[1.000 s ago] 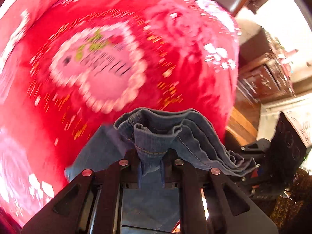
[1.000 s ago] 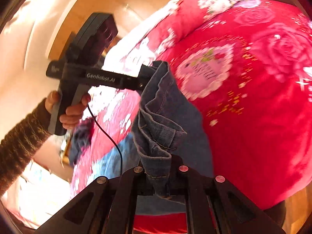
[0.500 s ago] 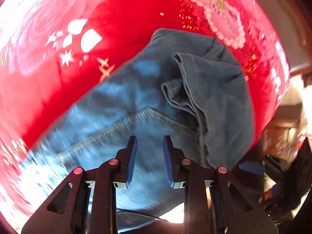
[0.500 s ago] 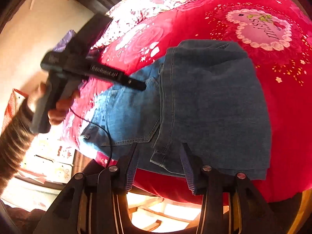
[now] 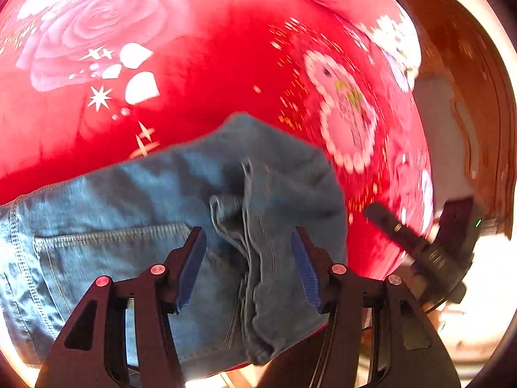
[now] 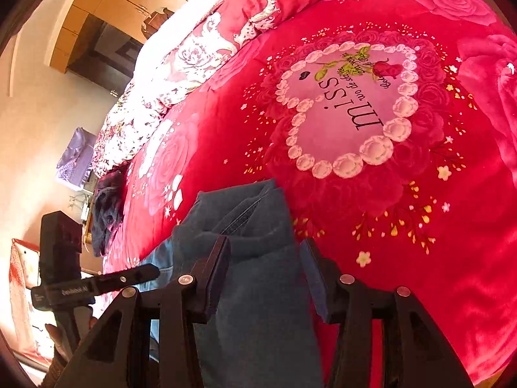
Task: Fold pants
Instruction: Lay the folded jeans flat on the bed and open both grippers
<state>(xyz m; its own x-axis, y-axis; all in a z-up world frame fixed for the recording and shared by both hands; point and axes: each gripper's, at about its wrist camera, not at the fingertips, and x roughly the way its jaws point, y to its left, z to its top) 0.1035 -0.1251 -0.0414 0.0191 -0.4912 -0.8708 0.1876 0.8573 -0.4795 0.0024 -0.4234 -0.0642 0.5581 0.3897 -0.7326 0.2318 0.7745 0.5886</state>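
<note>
Blue jeans (image 5: 145, 194) lie folded on the red rose blanket (image 5: 210, 64), back pocket at the left and the doubled-over leg ends on top. My left gripper (image 5: 247, 239) hovers over that folded edge with its jaws opening; the blue pads touch no denim. In the right wrist view the jeans (image 6: 252, 213) run under my right gripper (image 6: 265, 242), whose jaws are also opening, with cloth below them but not pinched. The right gripper (image 5: 420, 245) shows at the bed's edge, and the left gripper (image 6: 97, 287) shows at the lower left.
The blanket (image 6: 226, 129) has a pink heart motif (image 6: 349, 110) beyond the jeans. A dark garment (image 6: 106, 213) hangs at the bed's left edge. A wooden wardrobe (image 6: 106, 3) and a purple bag (image 6: 74, 158) stand past the bed. A person's hand (image 6: 55, 333) holds the left gripper.
Both grippers let go of the leg ends they were carrying, and the jeans now lie folded on the blanket. Both pairs of jaws stand wider. The left view has rolled round.
</note>
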